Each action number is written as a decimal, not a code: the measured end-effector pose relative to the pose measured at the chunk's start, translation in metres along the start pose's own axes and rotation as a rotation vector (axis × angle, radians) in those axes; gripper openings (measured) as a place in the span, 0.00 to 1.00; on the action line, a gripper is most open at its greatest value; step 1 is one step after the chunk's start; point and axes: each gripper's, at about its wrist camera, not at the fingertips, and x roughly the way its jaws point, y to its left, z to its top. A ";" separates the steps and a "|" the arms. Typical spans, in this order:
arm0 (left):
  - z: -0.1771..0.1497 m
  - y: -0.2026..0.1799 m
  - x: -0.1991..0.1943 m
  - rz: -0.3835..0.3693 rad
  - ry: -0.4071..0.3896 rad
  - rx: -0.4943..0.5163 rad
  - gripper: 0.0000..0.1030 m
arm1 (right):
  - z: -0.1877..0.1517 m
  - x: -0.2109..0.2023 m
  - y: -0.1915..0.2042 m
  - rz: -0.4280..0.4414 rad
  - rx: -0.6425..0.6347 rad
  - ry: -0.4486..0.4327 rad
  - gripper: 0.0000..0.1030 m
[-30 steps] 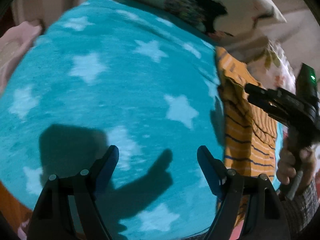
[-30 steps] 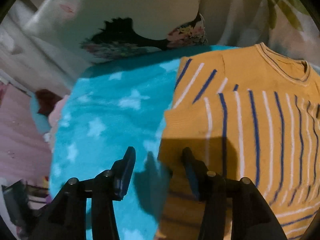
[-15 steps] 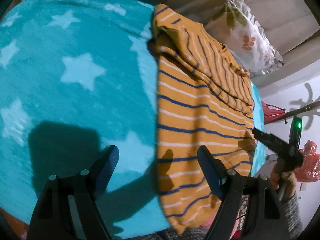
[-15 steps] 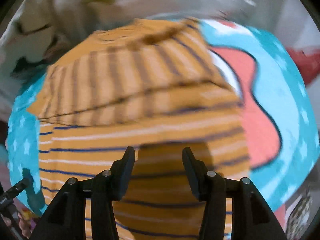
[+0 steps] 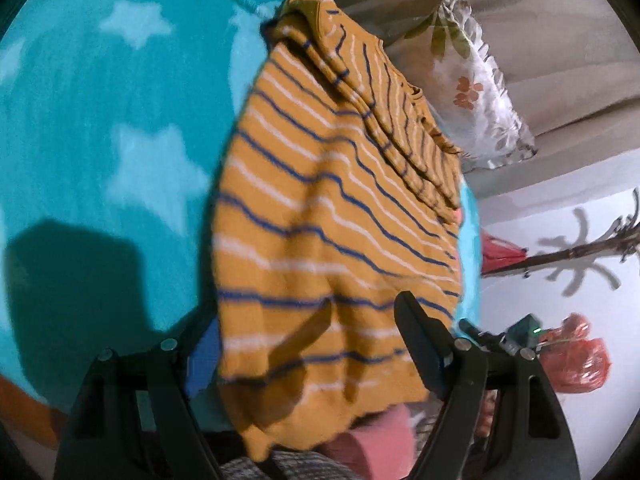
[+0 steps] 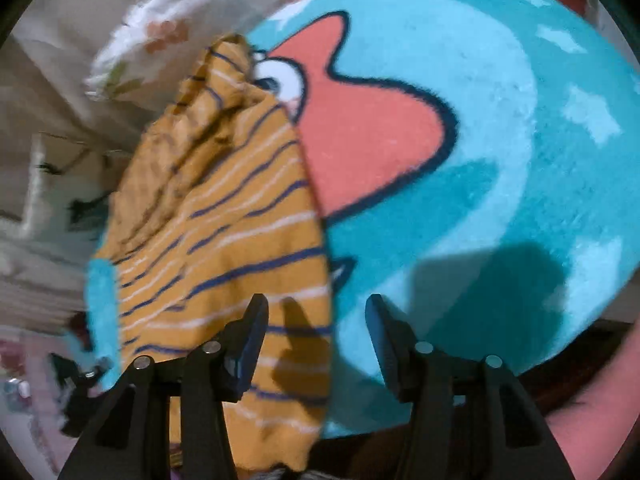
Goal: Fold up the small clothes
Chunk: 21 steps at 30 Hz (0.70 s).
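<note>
A small orange sweater point(image 5: 320, 216) with blue and white stripes lies on a turquoise star blanket point(image 5: 100, 128). Its sleeves are folded in over the top part. My left gripper point(image 5: 308, 340) is open, its jaws straddling the sweater's left bottom corner, which hangs over the bed's near edge. My right gripper point(image 6: 316, 340) is open over the sweater's right bottom edge point(image 6: 224, 240), with the left finger above the cloth and the right finger above the blanket point(image 6: 500, 160). Neither holds anything. The right gripper also shows in the left wrist view point(image 5: 492, 336).
A floral pillow point(image 5: 476, 92) lies beyond the sweater's collar, also in the right wrist view point(image 6: 152, 40). The blanket carries a red cartoon shape point(image 6: 360, 128). A red plastic bag point(image 5: 580, 356) sits off the bed at the right. Beige bedding point(image 6: 44, 160) lies to the left.
Both grippers have swung from the sweater's sides to its bottom hem near the bed's front edge. The jaws stay open throughout.
</note>
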 end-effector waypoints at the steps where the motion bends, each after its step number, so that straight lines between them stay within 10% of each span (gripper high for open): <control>1: -0.007 0.000 0.000 -0.010 -0.006 -0.010 0.77 | -0.003 0.004 -0.001 0.048 0.005 0.026 0.54; 9: -0.044 0.003 -0.005 -0.076 -0.022 -0.067 0.77 | -0.038 0.025 0.008 0.191 -0.038 0.137 0.54; 21: -0.060 -0.001 -0.005 -0.048 -0.037 -0.077 0.66 | -0.055 0.011 0.026 0.168 -0.064 0.148 0.54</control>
